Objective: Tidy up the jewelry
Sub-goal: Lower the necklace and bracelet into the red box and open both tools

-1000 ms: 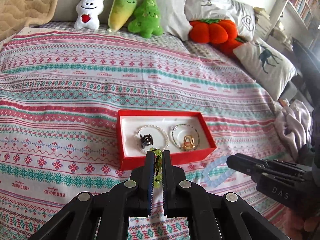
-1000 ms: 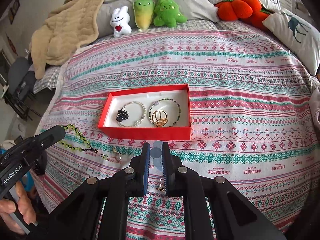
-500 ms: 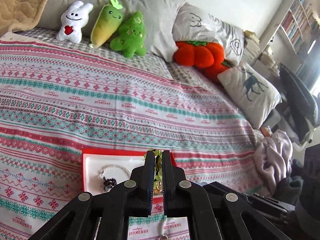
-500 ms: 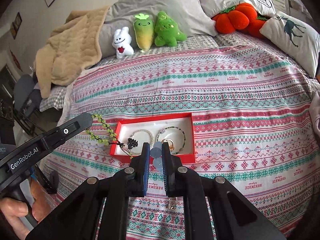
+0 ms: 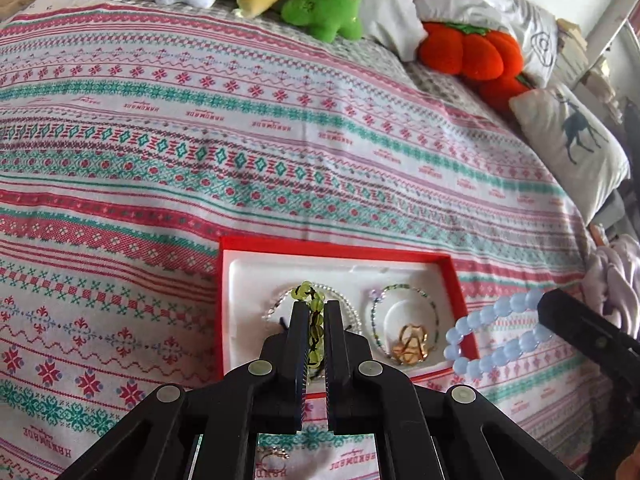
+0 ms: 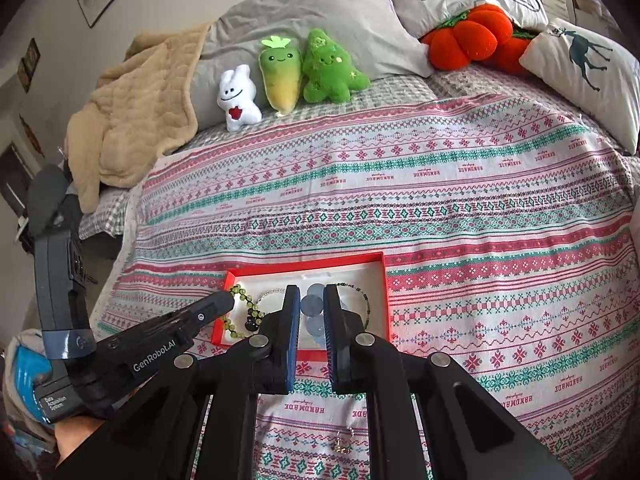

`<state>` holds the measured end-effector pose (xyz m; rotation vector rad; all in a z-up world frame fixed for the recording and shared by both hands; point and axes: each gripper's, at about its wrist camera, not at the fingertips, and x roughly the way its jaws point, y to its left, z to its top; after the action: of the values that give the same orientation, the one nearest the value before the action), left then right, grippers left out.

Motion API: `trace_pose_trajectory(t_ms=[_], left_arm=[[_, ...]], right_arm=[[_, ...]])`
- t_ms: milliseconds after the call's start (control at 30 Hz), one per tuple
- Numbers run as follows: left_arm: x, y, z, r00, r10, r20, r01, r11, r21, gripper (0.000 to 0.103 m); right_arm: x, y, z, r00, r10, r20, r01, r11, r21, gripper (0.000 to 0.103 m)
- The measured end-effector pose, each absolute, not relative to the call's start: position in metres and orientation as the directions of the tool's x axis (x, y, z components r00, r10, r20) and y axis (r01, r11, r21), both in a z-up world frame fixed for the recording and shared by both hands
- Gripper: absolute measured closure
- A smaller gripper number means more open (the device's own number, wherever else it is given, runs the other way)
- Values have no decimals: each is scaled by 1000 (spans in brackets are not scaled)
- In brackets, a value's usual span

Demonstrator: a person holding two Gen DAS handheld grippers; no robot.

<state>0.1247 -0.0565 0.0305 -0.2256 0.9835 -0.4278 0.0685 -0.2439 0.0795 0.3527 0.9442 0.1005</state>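
both bracelets are round-beaded: green bracelet (image 5: 313,322) glassy, blue bracelet (image 5: 486,336) pale, translucent.

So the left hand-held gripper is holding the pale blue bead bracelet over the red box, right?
Not quite: the left hand-held gripper holds the green bead bracelet over the red box, as the left wrist view shows.

On my bed I see a patterned blanket (image 6: 440,208) in red and green. At its far end sit a white rabbit plush (image 6: 238,98), a carrot plush (image 6: 280,76) and a green tree plush (image 6: 330,68). An orange pumpkin cushion (image 6: 476,36) lies beside a deer pillow (image 6: 588,68). A beige quilt (image 6: 132,108) hangs at the left.
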Motion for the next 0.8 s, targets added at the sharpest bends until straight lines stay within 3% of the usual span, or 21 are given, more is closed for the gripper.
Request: trace_pose_trajectory(t_ms=[167, 233, 300, 533, 667, 800], left_arm=[[126, -58, 22, 473, -390, -790, 254, 919, -302, 100], [126, -55, 22, 473, -382, -794, 254, 922, -292, 90], [125, -51, 24, 481, -377, -792, 252, 924, -287, 73], [117, -34, 31, 498, -335, -800, 244, 939, -241, 56], [111, -26, 27, 485, -302, -820, 231, 949, -213, 44], [106, -24, 23, 466, -289, -836, 234, 952, -199, 39]], right_arm=[[75, -240, 77, 587, 252, -770, 63, 933, 354, 91], [77, -236, 78, 590, 263, -763, 48, 932, 358, 91], [79, -231, 80, 594, 279, -755, 24, 932, 363, 91], [89, -203, 82, 589, 332, -737, -68, 929, 364, 91], [99, -193, 67, 554, 317, -770, -65, 938, 340, 91], [107, -198, 45, 518, 262, -814, -23, 956, 294, 91]])
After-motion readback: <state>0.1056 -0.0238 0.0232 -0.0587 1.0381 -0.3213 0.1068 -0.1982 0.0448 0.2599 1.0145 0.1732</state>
